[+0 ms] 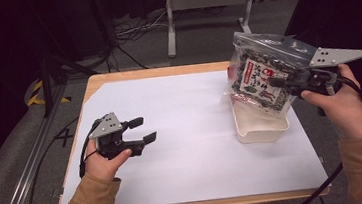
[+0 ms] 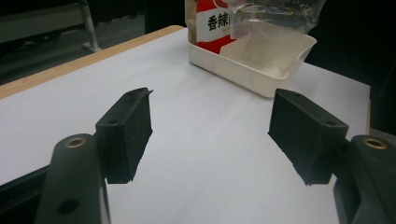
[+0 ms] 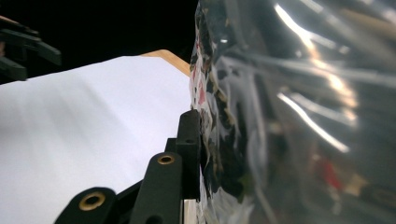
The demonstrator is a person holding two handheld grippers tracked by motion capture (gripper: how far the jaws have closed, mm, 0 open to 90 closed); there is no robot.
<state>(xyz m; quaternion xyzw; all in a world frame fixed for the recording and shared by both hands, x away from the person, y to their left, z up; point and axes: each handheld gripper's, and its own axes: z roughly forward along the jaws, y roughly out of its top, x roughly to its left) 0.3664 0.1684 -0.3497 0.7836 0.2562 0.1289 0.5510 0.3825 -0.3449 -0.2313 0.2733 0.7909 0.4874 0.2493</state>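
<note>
- High view: the right gripper (image 1: 273, 80) pinches a snack bag (image 1: 259, 77) by its side and holds it upright, its lower end inside a white tray (image 1: 262, 127) at the right of the desk (image 1: 172, 133).
- The bag is clear plastic, with a dark speckled print and a red-and-white label (its sealed top points away from the person).
- The left gripper (image 1: 143, 129) sits low over the white sheet at the left of the desk, well apart from bag and tray; its jaws are spread and nothing is between them.
- Left gripper view: the two black jaws stand wide apart over bare white sheet. Beyond them is the tray (image 2: 261, 81), with the bag (image 2: 219, 23) rising from its far end (red label with printed characters showing).
- Right gripper view: one jaw presses flat against the shiny, crinkled bag (image 3: 289, 116); the other jaw is hidden behind the plastic.
- The left gripper (image 3: 28, 51) shows dark at the upper left, above the white desk (image 3: 84, 121).
</note>
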